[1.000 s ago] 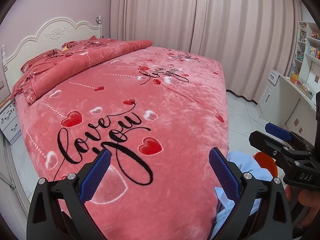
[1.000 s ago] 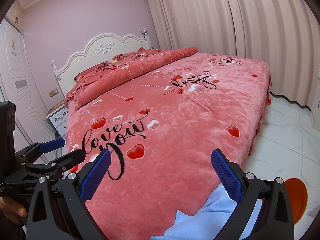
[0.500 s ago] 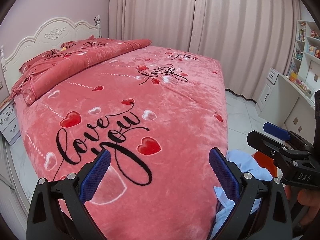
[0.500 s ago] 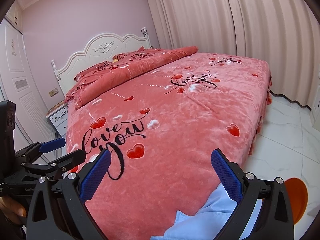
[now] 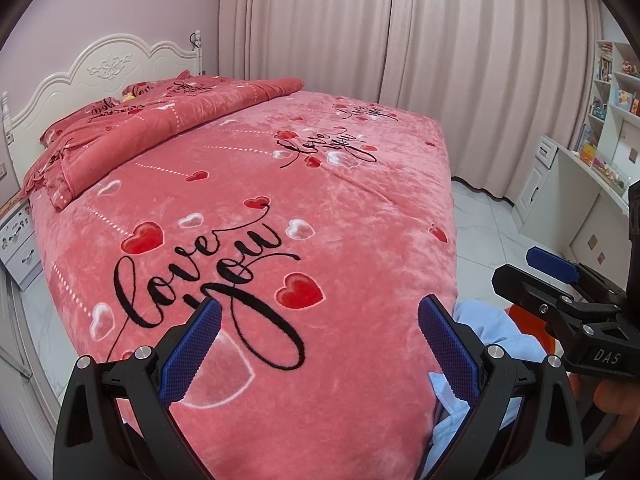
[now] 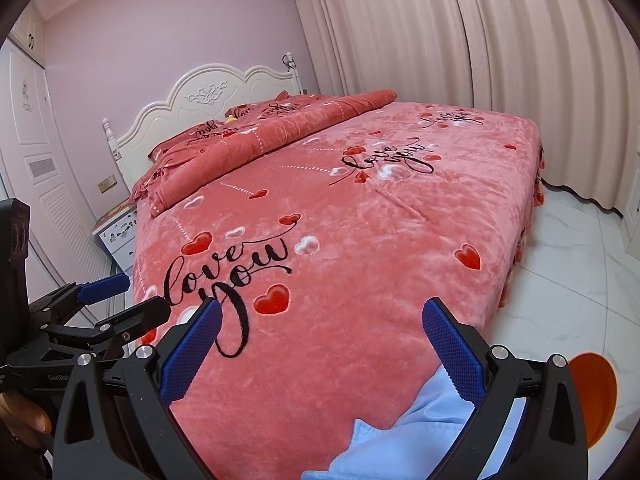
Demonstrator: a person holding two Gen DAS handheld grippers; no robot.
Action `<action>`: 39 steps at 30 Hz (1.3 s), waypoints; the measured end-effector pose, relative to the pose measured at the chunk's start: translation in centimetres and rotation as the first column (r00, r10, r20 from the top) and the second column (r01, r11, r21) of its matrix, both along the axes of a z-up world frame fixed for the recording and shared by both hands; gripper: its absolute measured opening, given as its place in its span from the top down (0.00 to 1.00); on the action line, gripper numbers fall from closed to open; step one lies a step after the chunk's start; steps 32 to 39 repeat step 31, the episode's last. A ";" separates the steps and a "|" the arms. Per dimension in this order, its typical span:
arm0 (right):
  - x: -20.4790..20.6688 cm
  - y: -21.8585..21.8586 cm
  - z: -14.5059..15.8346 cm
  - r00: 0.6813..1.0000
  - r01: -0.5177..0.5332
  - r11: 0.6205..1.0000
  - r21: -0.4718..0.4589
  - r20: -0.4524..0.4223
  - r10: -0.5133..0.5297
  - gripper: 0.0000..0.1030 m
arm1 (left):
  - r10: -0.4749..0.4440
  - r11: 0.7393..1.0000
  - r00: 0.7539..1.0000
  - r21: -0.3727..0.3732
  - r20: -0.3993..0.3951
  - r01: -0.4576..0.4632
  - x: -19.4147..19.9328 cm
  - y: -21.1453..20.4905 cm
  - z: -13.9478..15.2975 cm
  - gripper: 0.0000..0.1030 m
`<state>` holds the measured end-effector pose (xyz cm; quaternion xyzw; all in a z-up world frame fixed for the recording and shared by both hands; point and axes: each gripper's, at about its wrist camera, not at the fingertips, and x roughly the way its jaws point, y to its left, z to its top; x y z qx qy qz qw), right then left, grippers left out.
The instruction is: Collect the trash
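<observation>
The left tongs [image 5: 320,316], black-framed with blue textured pads, stand wide apart with nothing between them, hovering over the foot end of the bed. The right tongs [image 6: 322,316], of the same make, are equally wide and hold nothing; in the left wrist view they show at the right edge, and the left tongs show at the left edge of the right wrist view.

Under both spreads the coral-pink plush blanket [image 5: 260,200], printed with red and white hearts and black "love you" script. Near its foot corner a light blue cloth [image 6: 420,432] lies just beside the right tongs' pad. An orange round plastic object [image 6: 592,396] sits on the white marble-look floor [image 6: 568,272] close to that cloth; whether it is a bin I cannot tell. No piece of trash can be made out in either view.

Further off stand the white carved headboard [image 5: 104,68], pale pink pleated curtains [image 5: 400,32], and a white desk [image 5: 576,200] below shelves.
</observation>
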<state>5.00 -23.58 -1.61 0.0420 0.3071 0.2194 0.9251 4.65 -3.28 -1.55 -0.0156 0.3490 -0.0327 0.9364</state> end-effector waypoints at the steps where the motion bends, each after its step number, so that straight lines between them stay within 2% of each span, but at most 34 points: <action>1: 0.0 0.0 0.0 1.000 -0.001 1.000 -0.001 -0.001 0.001 0.05 | 0.000 1.000 1.000 0.000 0.000 0.000 0.0 0.0 0.0 0.06; 22: 0.2 0.6 -0.9 0.999 -0.009 1.000 -0.007 -0.031 0.009 0.05 | 0.008 1.000 1.000 0.000 -0.014 -0.008 0.3 0.3 -0.5 0.06; 31: 0.5 0.7 -1.4 0.999 -0.006 1.000 -0.016 -0.053 0.005 0.05 | 0.016 1.000 0.998 0.000 -0.057 -0.016 0.9 0.6 -1.5 0.06; 39: 0.5 0.7 -1.4 0.999 -0.006 1.000 -0.016 -0.053 0.005 0.05 | 0.016 1.000 0.998 0.000 -0.057 -0.016 0.9 0.6 -1.5 0.06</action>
